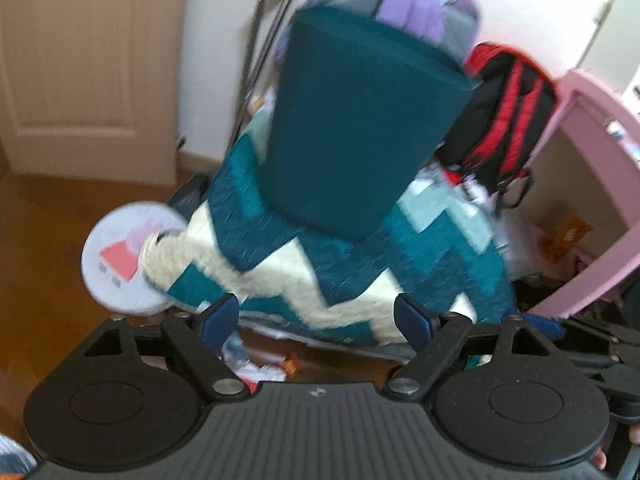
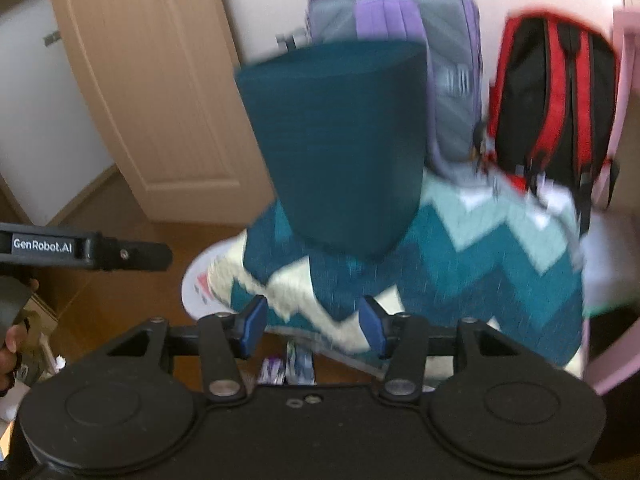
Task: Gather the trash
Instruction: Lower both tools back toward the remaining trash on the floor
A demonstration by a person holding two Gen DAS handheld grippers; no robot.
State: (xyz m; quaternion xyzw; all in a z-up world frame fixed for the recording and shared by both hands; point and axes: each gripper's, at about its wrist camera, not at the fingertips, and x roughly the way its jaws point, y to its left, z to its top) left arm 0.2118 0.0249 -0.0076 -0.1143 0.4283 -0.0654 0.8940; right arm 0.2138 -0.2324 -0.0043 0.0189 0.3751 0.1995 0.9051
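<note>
Both views are motion-blurred. My left gripper (image 1: 318, 318) is open and empty, above small wrappers (image 1: 266, 368) that lie on the wooden floor under the edge of a teal and white zigzag blanket (image 1: 320, 276). My right gripper (image 2: 312, 326) is open and empty too, above small wrappers (image 2: 288, 366) on the floor below the same blanket (image 2: 440, 264). The left gripper's body (image 2: 86, 250) shows at the left of the right wrist view.
A dark teal cushion (image 1: 360, 120) stands on the blanket. Behind it are a purple-grey backpack (image 2: 400, 20) and a red and black backpack (image 2: 560, 92). A round white stool (image 1: 120, 260), a beige door (image 1: 80, 60) and a pink shelf (image 1: 600, 160) stand around.
</note>
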